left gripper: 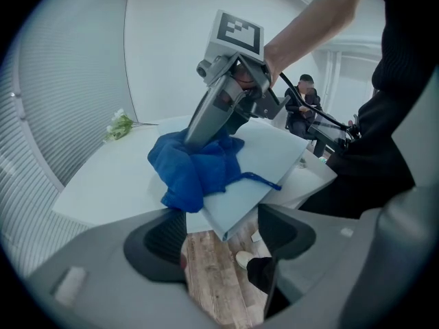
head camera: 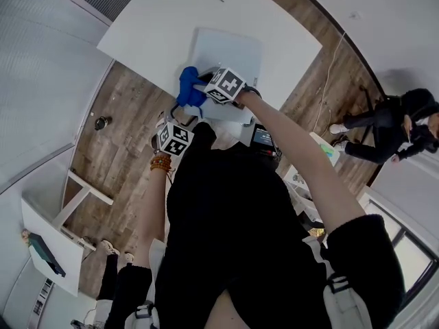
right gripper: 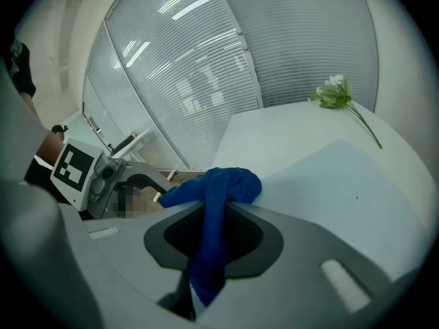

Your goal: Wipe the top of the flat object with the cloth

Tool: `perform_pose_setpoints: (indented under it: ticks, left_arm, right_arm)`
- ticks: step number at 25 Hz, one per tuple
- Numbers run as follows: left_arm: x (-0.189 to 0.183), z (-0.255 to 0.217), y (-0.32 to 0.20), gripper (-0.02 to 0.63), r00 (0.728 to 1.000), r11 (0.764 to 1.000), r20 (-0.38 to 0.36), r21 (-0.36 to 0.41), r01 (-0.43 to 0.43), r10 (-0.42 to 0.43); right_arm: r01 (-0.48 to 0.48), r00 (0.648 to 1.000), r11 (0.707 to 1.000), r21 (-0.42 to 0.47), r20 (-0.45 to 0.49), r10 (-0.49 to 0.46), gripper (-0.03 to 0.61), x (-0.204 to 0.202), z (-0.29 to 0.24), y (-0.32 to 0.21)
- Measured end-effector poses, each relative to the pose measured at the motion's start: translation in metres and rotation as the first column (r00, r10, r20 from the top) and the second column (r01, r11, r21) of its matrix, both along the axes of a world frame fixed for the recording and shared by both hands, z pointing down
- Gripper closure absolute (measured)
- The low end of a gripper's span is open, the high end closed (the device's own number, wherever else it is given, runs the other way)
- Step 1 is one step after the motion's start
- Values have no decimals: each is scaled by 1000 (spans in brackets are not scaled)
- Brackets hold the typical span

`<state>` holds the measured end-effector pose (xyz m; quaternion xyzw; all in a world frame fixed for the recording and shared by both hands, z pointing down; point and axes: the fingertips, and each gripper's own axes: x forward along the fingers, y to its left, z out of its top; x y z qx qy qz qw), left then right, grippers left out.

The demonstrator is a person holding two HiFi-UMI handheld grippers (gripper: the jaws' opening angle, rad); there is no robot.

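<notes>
A pale blue flat board lies on the white table, its near corner jutting past the table edge. A bunched blue cloth rests on the board's near left part. My right gripper is shut on the cloth and holds it against the board. In the right gripper view the cloth runs down between the jaws of that gripper, with the board beyond. My left gripper hangs open off the table's near edge with only wooden floor between its jaws; its view shows the cloth on the board.
A sprig of flowers lies at the table's far side. A seated person is to the right, near cables on the wooden floor. A small screen device sits below the table edge. Another white table stands at lower left; slatted walls surround.
</notes>
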<state>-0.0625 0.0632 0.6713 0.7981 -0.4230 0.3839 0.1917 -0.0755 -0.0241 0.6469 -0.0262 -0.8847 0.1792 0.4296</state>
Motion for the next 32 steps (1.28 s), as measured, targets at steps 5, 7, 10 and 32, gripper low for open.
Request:
perform_pose_setpoints:
  ticks: [5, 7, 10, 32]
  left_arm:
    - [-1, 1, -1, 276, 1000, 1000, -6, -2, 5, -5]
    - [-1, 1, 0, 275, 1000, 1000, -6, -3, 7, -7]
    - [0, 1, 0, 276, 1000, 1000, -7, -7, 10, -10]
    - [-30, -135, -69, 288, 978, 927, -181, 338, 159, -102]
  right_arm:
    - [63, 998, 997, -47, -7, -63, 485, 0, 0, 26]
    - [89, 996, 994, -67, -10, -90, 485, 0, 0, 38]
    - [111, 994, 989, -102, -1, -112, 485, 1, 0, 54]
    - [-516, 762, 856, 1, 457, 459, 479, 117, -161, -81]
